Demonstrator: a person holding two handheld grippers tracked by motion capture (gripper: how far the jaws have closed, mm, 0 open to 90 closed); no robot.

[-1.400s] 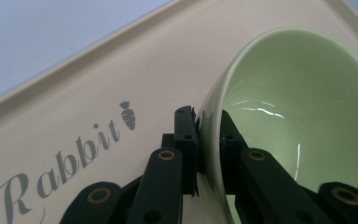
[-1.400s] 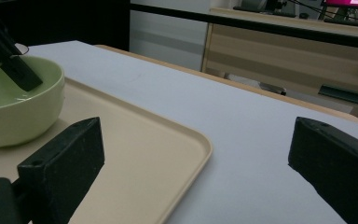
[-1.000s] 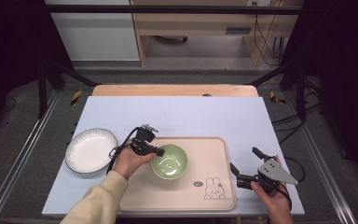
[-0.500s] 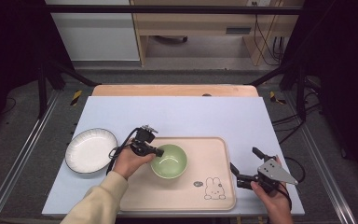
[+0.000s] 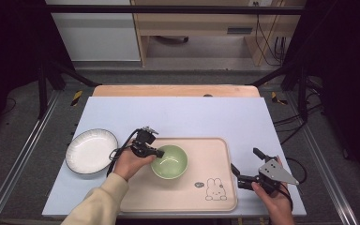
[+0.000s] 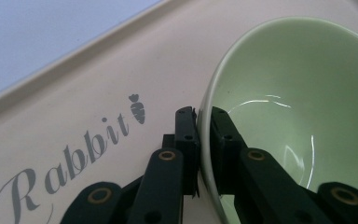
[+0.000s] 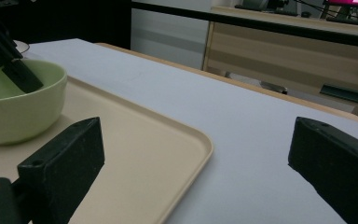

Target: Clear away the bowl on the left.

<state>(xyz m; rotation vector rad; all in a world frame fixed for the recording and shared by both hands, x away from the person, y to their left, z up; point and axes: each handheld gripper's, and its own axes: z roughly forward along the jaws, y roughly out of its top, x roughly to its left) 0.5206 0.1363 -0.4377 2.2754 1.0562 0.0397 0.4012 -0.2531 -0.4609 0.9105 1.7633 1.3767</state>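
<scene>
A pale green bowl (image 5: 169, 161) stands on the beige tray (image 5: 215, 154), left of its middle. My left gripper (image 5: 158, 153) is shut on the bowl's left rim (image 6: 204, 122), one jaw inside and one outside. In the right gripper view the same bowl (image 7: 16, 100) sits at the far left with the other gripper's jaw dipping into it. My right gripper (image 5: 244, 165) hovers open at the tray's right edge, its jaws wide apart with nothing between them (image 7: 196, 154).
A white plate (image 5: 91, 151) lies on the light blue table cover left of the tray. The tray bears a rabbit drawing (image 5: 213, 189) and the word "Rabbit" (image 6: 74, 154). Bare cover (image 5: 178, 115) stretches behind the tray.
</scene>
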